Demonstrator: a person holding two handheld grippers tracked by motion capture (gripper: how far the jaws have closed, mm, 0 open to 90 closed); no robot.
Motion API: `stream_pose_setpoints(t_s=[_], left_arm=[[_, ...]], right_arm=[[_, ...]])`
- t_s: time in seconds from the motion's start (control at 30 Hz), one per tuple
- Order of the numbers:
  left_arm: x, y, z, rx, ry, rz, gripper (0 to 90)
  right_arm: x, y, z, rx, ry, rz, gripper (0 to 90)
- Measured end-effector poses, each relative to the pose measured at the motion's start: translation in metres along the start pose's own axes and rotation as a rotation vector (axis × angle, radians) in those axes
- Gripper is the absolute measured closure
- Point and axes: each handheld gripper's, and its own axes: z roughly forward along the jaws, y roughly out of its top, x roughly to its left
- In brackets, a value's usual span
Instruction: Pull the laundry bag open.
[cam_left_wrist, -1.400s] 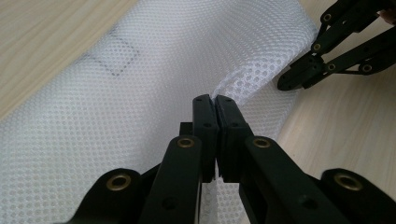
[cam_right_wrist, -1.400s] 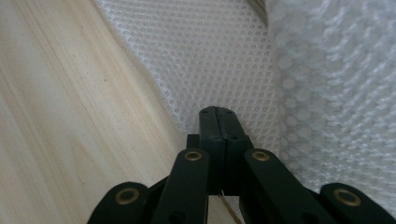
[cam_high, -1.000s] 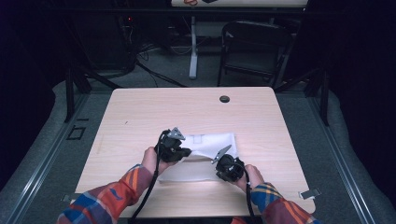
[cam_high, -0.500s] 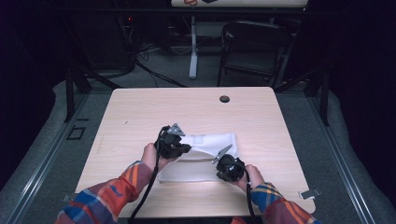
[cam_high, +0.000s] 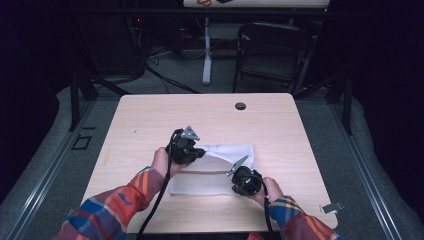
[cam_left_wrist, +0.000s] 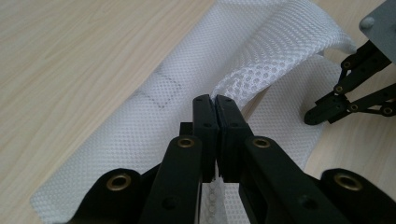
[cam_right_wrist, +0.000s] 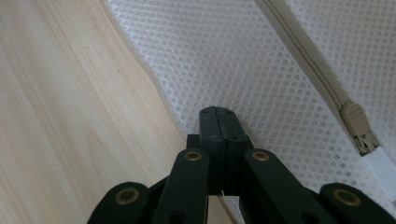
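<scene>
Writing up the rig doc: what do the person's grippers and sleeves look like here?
Both grippers are black. The left gripper has a grey three-cornered plate on top; the right gripper carries one too. Black link arms with brass-coloured pivot pins lead to flat black jaws. A black cable trails from each. The sleeves are plaid: orange, red and blue.

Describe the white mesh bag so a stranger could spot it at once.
On the pale wooden table, near its front edge, lies the white mesh bag between the left gripper and right gripper. It is the table's one soft thing, netted fabric with a beige zipper.
</scene>
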Motion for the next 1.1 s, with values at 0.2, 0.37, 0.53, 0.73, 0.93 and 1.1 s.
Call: stream_pose_setpoints(t_s=[0.2,0.37,0.53,0.73,0.93,1.1], left_arm=[[0.003,0.005,-0.002,-0.004,0.013,0.002,88.0],[0.007,0.008,-0.004,-0.012,0.028,-0.003,88.0],[0.011,0.015,-0.008,-0.019,0.044,0.0,88.0],[0.013,0.022,-0.01,-0.024,0.058,0.004,88.0],[0.013,0.025,-0.01,-0.022,0.067,0.017,88.0],[0.016,0.03,-0.012,-0.018,0.077,0.022,88.1]], right_arm=[[0.001,0.0,0.0,0.001,0.005,0.004,90.0],[0.002,0.0,0.0,0.001,0.007,0.001,90.0],[0.002,0.0,0.0,-0.002,0.016,0.003,90.0],[0.003,-0.001,-0.001,0.013,0.026,-0.005,90.0],[0.004,-0.002,-0.001,0.016,0.042,0.002,90.0],[0.004,-0.002,-0.002,0.026,0.049,-0.004,90.0]])
